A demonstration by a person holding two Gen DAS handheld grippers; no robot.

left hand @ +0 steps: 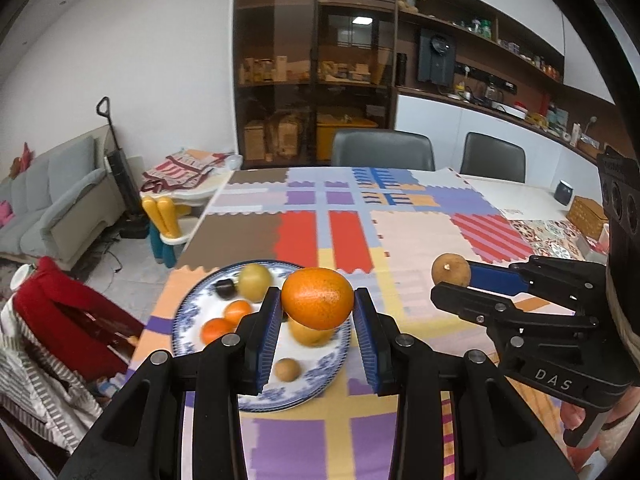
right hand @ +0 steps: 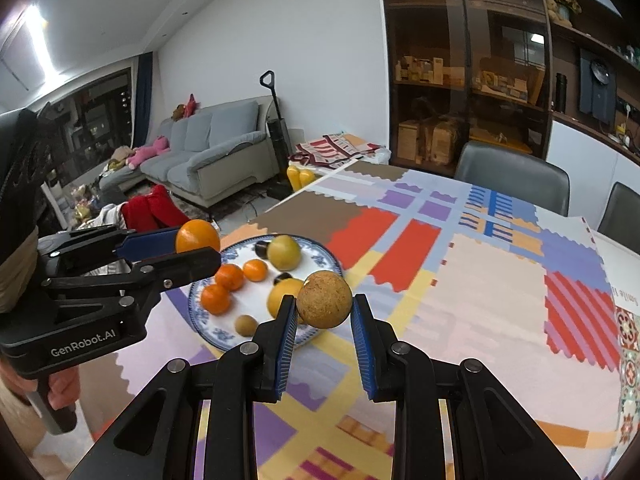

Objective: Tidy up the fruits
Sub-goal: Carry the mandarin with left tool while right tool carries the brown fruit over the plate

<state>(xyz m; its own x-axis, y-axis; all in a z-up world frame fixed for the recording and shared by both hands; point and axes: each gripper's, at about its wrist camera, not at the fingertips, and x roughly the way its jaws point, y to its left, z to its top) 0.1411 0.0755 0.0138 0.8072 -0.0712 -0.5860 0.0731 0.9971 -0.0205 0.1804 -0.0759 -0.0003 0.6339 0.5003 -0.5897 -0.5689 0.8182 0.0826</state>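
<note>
Fingers of the left gripper [left hand: 317, 308] grip a large orange [left hand: 317, 298] in the air above the blue-patterned plate [left hand: 188, 312] on the table [left hand: 420, 240]. The right gripper [right hand: 324, 312] holds a round brown fruit [right hand: 324, 299] between its fingers, just beside the plate.

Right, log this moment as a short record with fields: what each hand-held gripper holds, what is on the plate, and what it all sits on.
left hand-held gripper: shut on a large orange, held above the plate
right hand-held gripper: shut on a round brown fruit, held beside the plate
plate: blue-and-white, holding three small oranges, a green-yellow fruit, a yellow fruit, a small brown fruit and dark items too blurred to name
surface: table under a colourful patchwork cloth
</note>
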